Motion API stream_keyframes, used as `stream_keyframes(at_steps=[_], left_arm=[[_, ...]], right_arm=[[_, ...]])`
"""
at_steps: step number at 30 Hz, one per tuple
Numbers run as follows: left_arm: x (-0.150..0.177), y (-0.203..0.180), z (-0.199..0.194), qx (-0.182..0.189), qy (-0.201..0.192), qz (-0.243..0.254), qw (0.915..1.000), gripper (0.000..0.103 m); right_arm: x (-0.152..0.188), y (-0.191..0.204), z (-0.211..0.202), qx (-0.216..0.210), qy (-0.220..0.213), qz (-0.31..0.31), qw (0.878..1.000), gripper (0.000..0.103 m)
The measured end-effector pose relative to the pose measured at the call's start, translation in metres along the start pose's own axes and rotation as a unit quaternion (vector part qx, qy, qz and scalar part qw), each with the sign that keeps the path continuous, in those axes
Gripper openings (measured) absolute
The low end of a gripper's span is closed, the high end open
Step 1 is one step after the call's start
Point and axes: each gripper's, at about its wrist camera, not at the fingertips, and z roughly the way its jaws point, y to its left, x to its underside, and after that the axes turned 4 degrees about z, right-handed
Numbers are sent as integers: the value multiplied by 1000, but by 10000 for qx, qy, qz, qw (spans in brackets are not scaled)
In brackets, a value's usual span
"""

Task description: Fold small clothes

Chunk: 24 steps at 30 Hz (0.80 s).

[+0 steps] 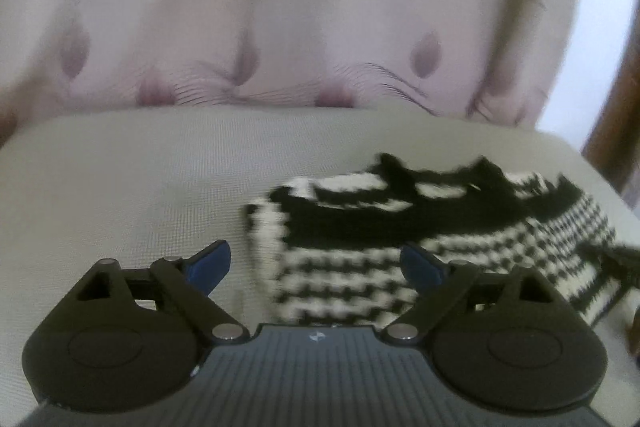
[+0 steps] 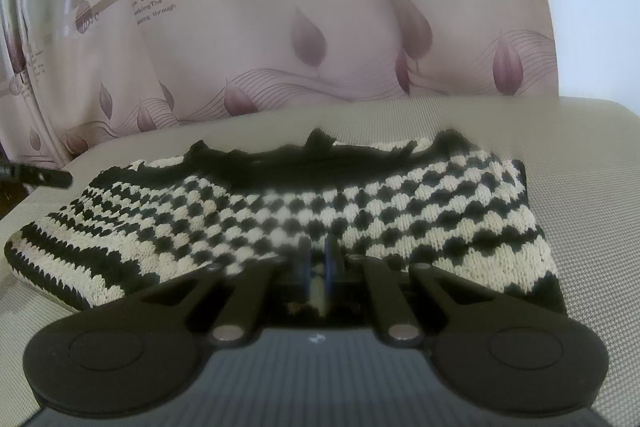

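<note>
Knitted garment lies folded on a beige mesh surface before a leaf-print curtain.

The black-and-cream checked knit (image 2: 304, 211) rests on the woven surface (image 1: 120, 187). The right gripper (image 2: 316, 267) has its jaws pressed together, pinching the knit's near edge; the left gripper (image 1: 316, 267) is spread wide over the knit's left edge, gripping nothing. The pink curtain (image 2: 320, 7) hangs close behind, nothing between it and the knit.

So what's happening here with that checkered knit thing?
A person is folding a small black-and-white knit garment on a beige cushion, using hand-held tongs. The right tongs are pinched shut on its near edge. The left tongs stand open above its left end, gripping nothing.
</note>
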Motion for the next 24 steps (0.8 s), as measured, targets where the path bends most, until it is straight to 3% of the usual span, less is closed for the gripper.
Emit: stream_keyframes(at_steps=[4, 7, 11, 12, 13, 14, 17, 21, 24], left_arm=[[5, 30, 22, 642, 433, -350, 9964, 84], [12, 31, 37, 1206, 660, -306, 9900, 84], [17, 19, 47, 1335, 480, -151, 9898, 87], [18, 20, 48, 1293, 382, -229, 9906, 78], [19, 19, 48, 1217, 301, -206, 9919, 62], [20, 19, 49, 1126, 280, -195, 9931, 23], [25, 25, 52, 1134, 198, -742, 9906, 21], [12, -10, 30, 845, -16, -809, 9931, 19], [-7, -43, 13, 924, -93, -1017, 9905, 19]], right_arm=[[0, 1, 0, 36, -17, -59, 10000, 6], [0, 2, -1, 39, -22, -65, 10000, 6], [0, 2, -1, 50, -36, -91, 9999, 7], [0, 3, -1, 61, -38, -109, 9999, 7], [0, 4, -1, 77, -40, -129, 9999, 7], [0, 4, -1, 85, -41, -141, 9999, 7], [0, 4, -2, 69, -47, -122, 9999, 7], [0, -1, -2, -33, -53, 19, 10000, 7], [0, -11, -6, -228, -155, 316, 9991, 10]])
